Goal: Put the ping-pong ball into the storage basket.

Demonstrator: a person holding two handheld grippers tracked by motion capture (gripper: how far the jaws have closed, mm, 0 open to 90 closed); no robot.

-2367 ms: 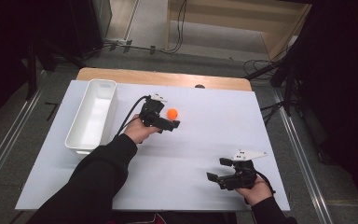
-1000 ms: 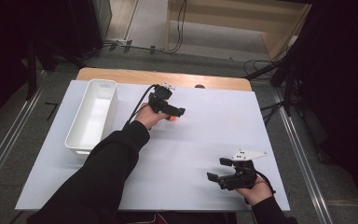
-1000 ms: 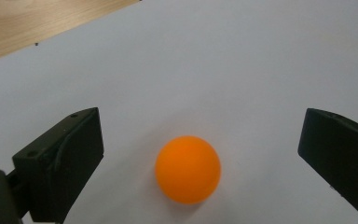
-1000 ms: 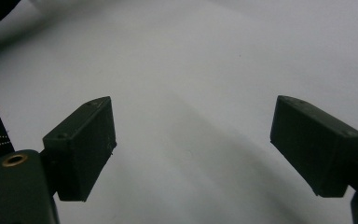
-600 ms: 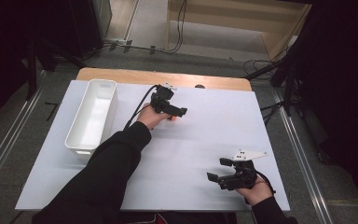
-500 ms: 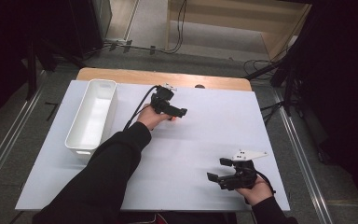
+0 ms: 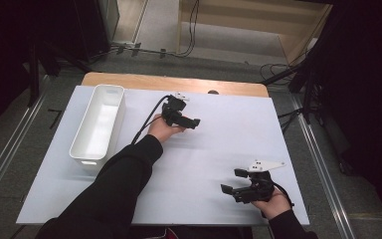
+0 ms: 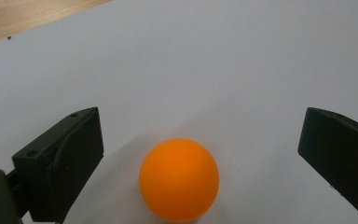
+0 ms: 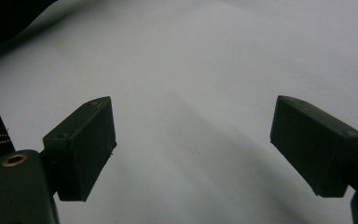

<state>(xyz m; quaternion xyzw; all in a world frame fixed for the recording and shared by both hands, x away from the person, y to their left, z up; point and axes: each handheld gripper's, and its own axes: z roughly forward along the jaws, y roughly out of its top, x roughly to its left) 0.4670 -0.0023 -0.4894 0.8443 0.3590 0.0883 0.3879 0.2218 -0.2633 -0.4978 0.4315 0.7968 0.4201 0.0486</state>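
**Orange ball sitting between wide-open jaws**

In the left gripper view, the orange ball (image 8: 179,179) is resting on the white desk (image 8: 223,60) at the lower middle of the frame, sitting between the two black jaws without touching either one. The jaws are standing wide apart, gripping nothing, with the ball lying somewhat closer to the jaw at the frame's left.

In the high view, the left gripper (image 7: 195,122) is lying just above the centre of the frame, pointing toward the frame's right, with its cable trailing back over the desk. A white bin (image 7: 86,149) is standing at the left of the frame, well apart from that gripper.

The right gripper (image 7: 233,181) is sitting at the lower right of the high view, well apart from the left one. In the right gripper view its jaws are spreading wide over bare white desk, holding nothing.
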